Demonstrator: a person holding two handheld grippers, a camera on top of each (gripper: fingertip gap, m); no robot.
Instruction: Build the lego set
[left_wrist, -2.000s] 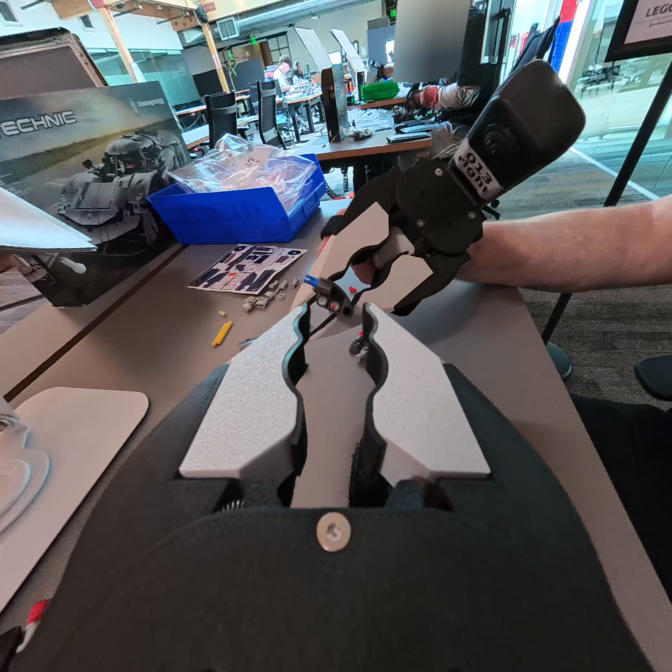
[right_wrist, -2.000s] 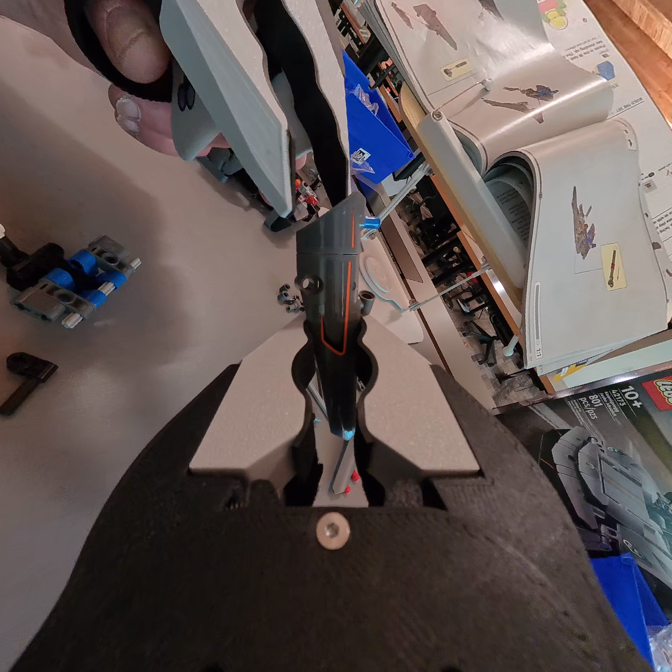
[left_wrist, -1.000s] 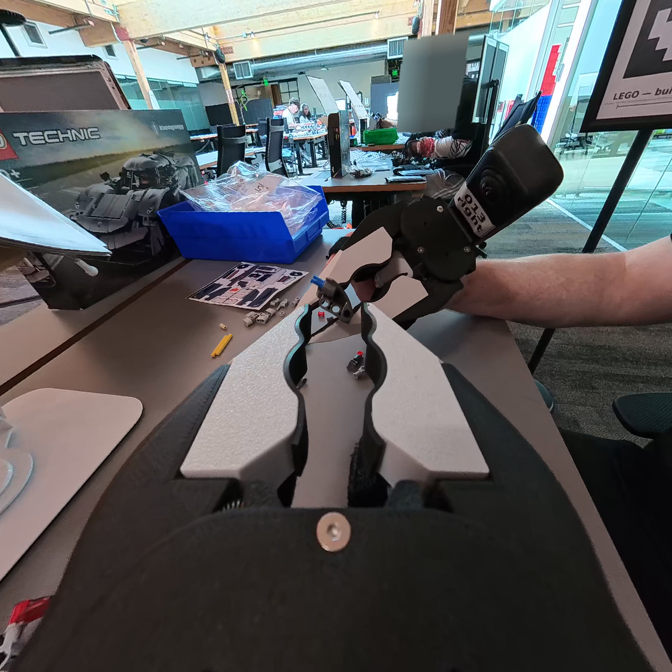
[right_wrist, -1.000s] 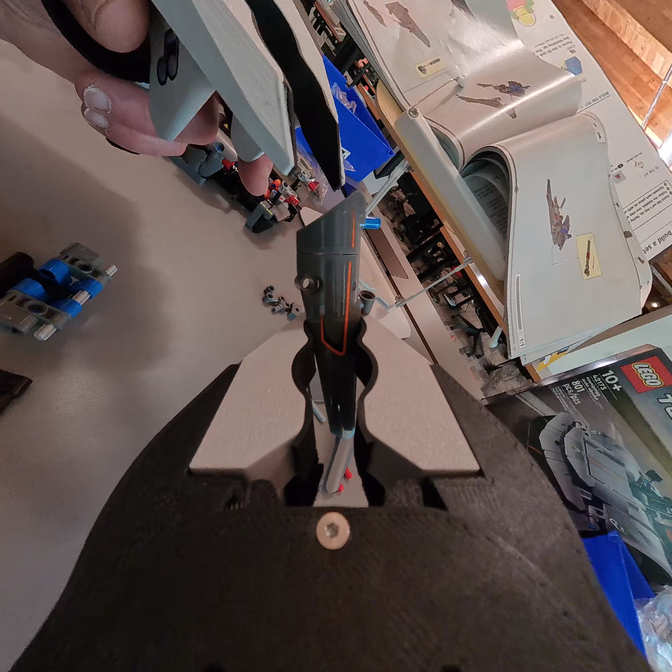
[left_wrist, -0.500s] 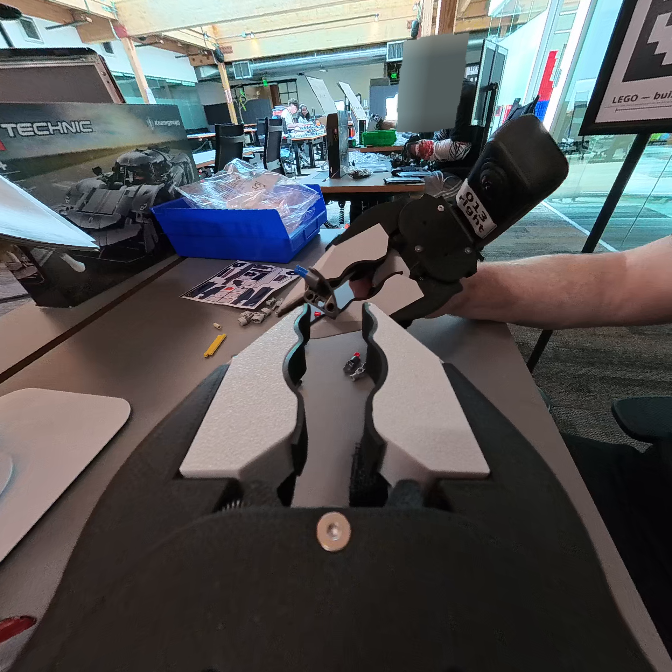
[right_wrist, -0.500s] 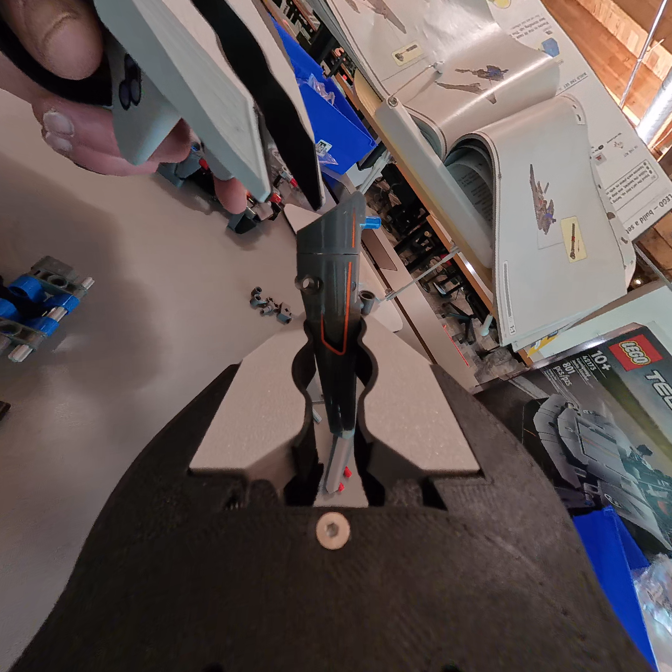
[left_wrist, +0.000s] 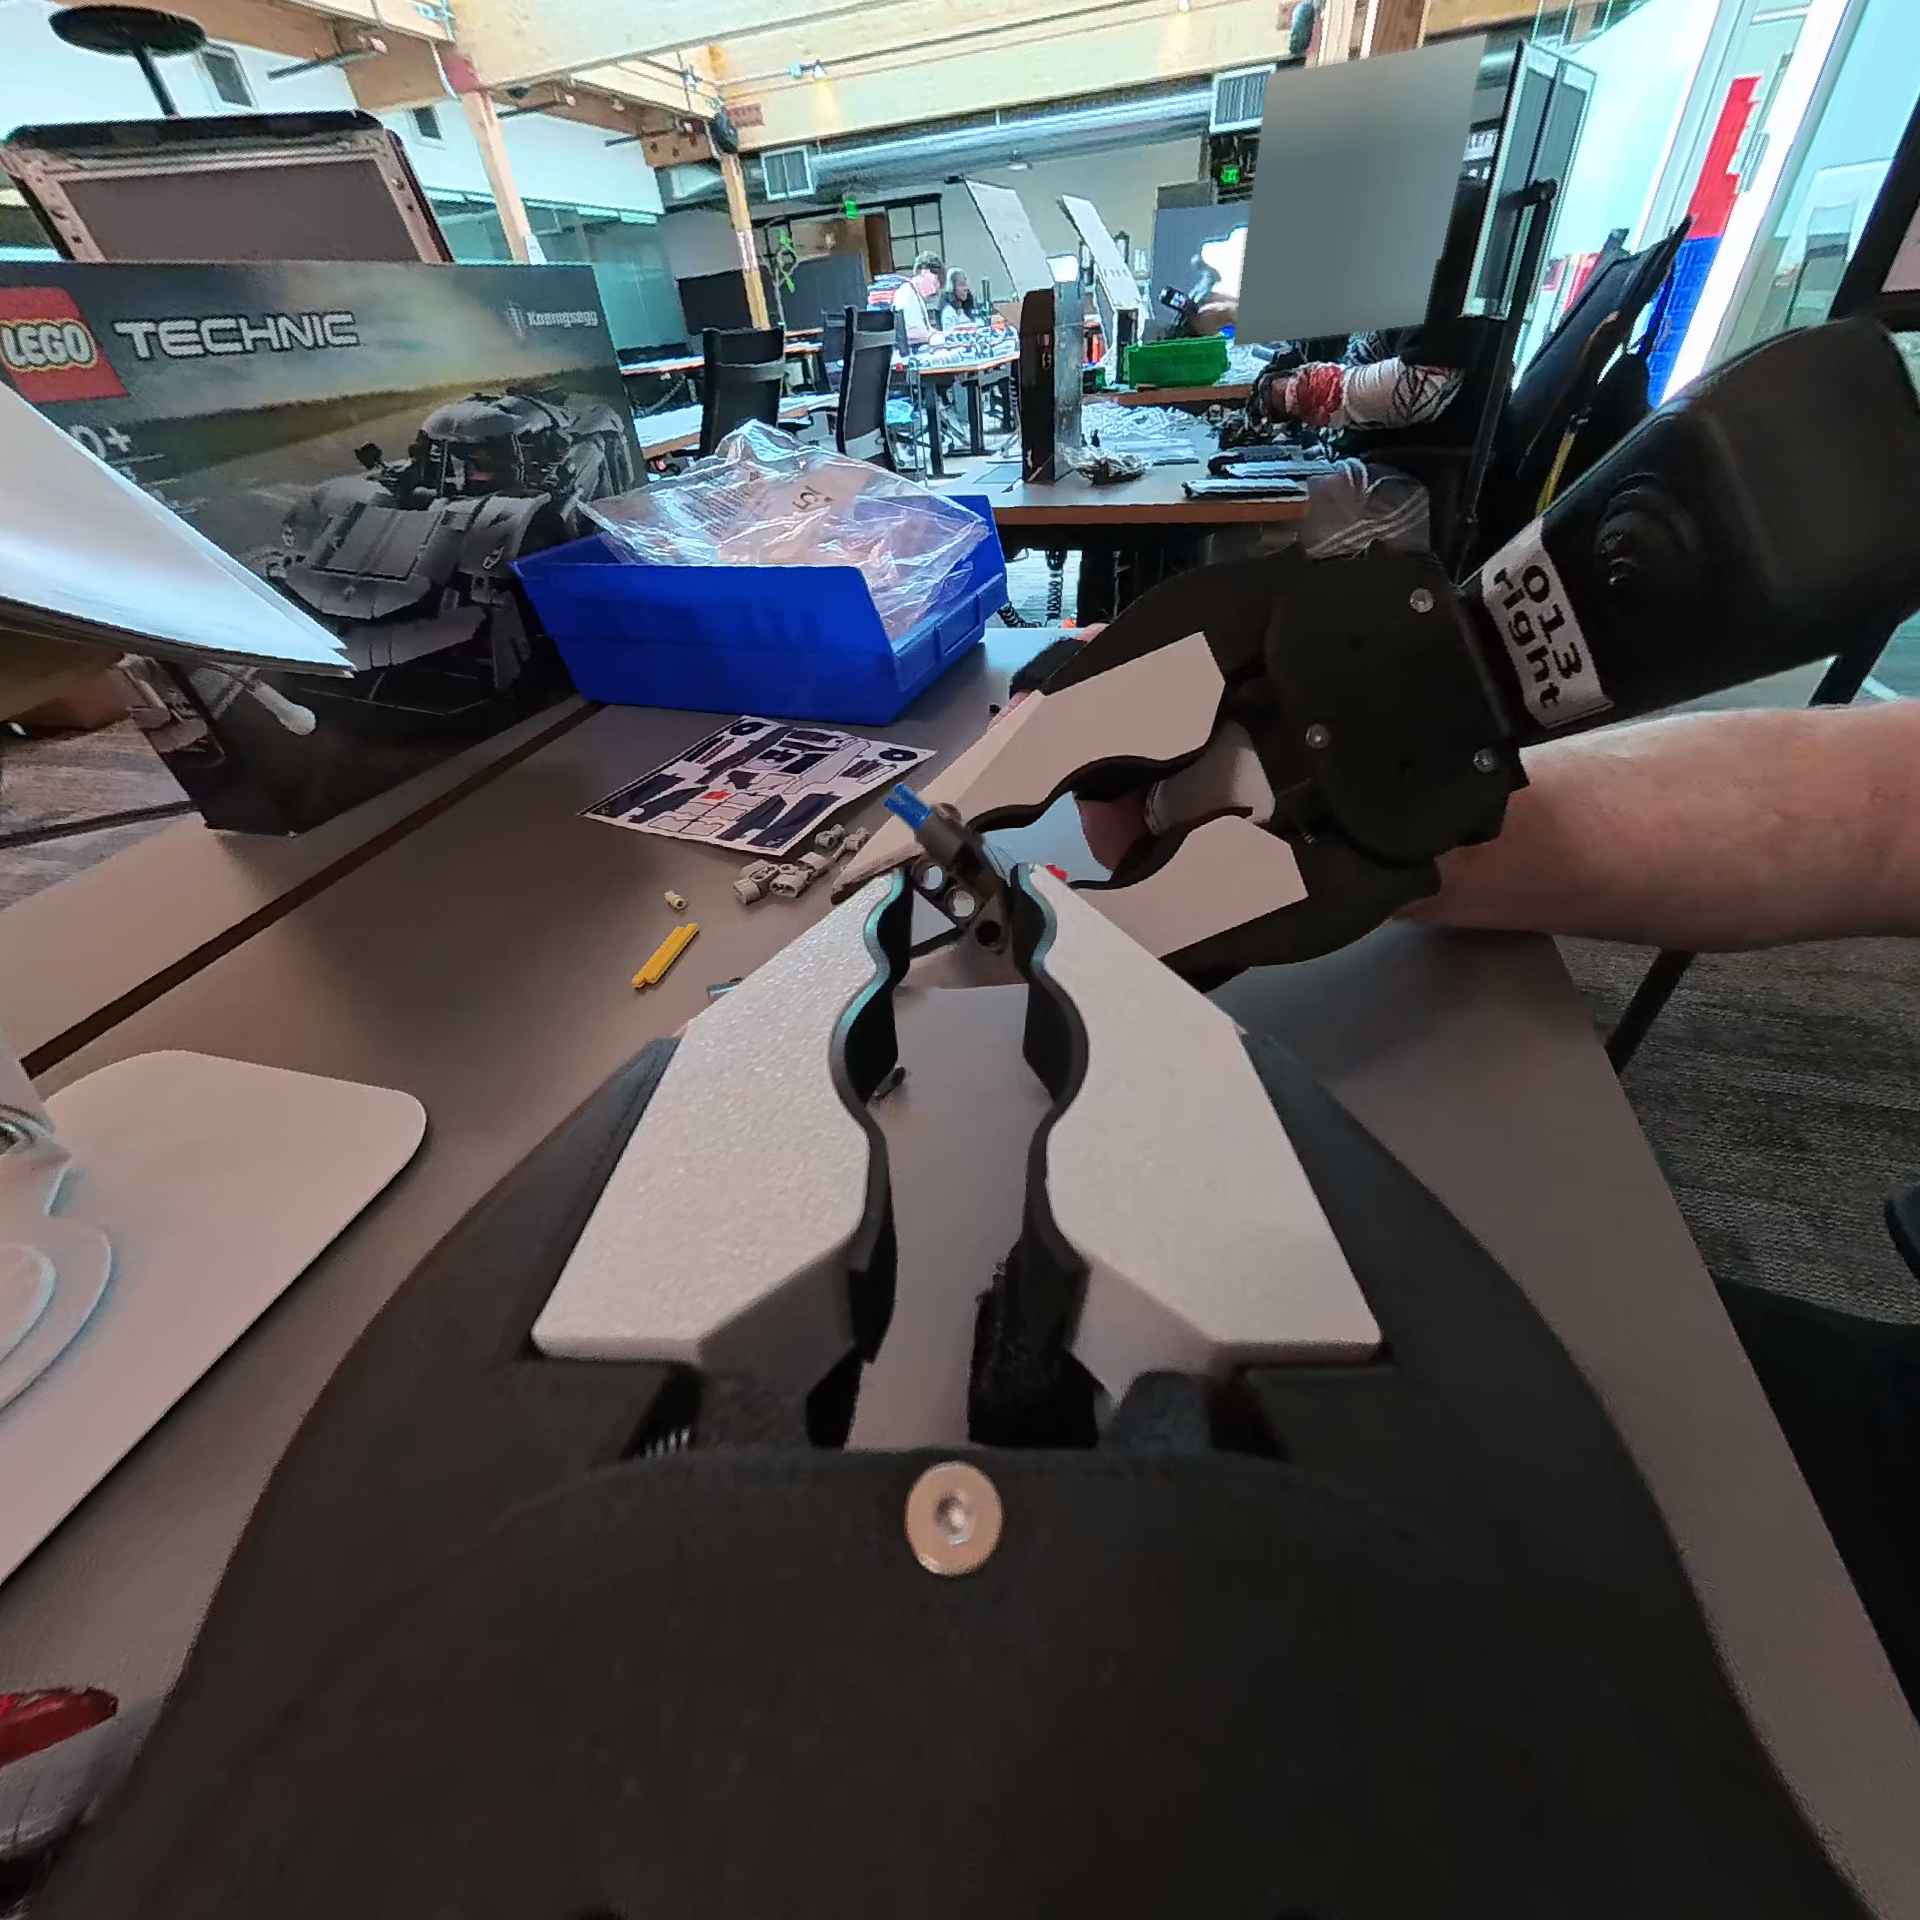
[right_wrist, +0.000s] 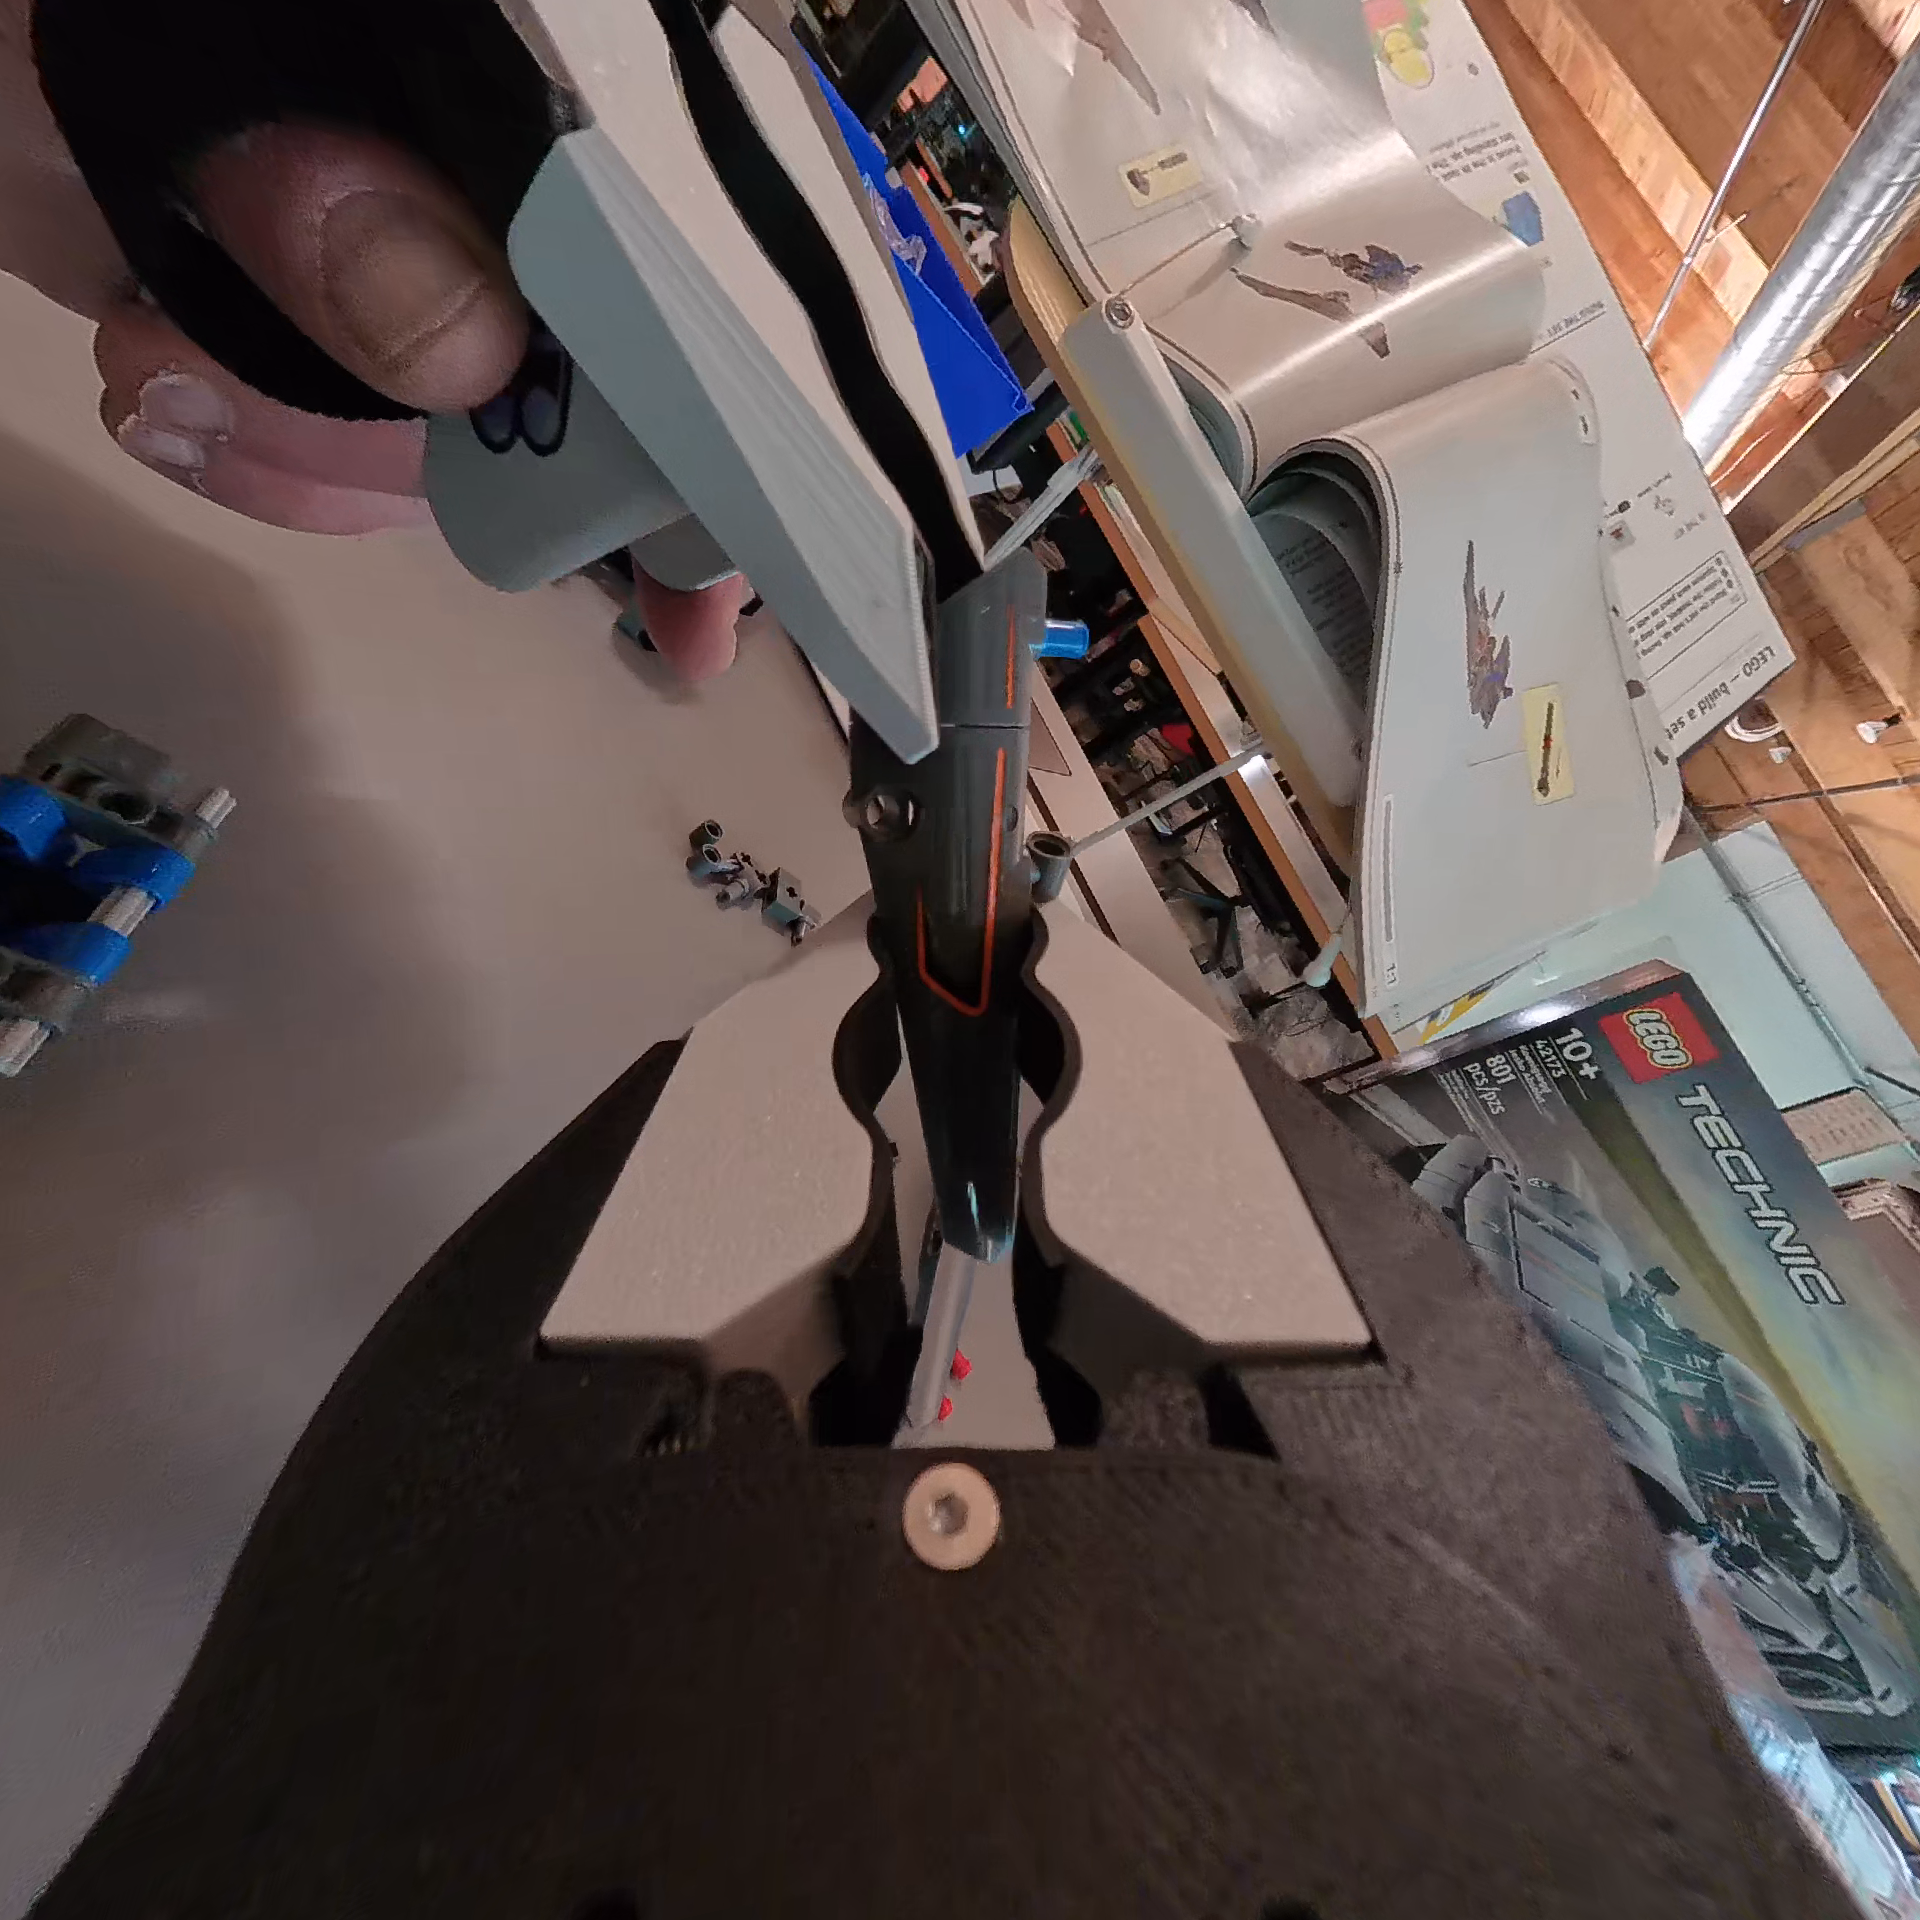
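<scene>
The right hand-held gripper (right_wrist: 956, 997) pinches a long dark lego piece (right_wrist: 961, 935) with orange lines and a blue pin at its tip. The piece is up in the air above the tabletop (right_wrist: 312, 1039). The left hand-held gripper (left_wrist: 958, 896) is spread apart, and its tips sit on both sides of the piece's end. Small grey bits (left_wrist: 790, 878) lie on the tabletop near a sticker sheet (left_wrist: 758, 784) and a blue bin (left_wrist: 748, 634).

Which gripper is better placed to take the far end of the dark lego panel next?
Left. The right gripper is shut on the dark lego panel, so it is occupied. The left gripper is open, and its fingertips already flank the panel's far end, near the blue pin.
</scene>
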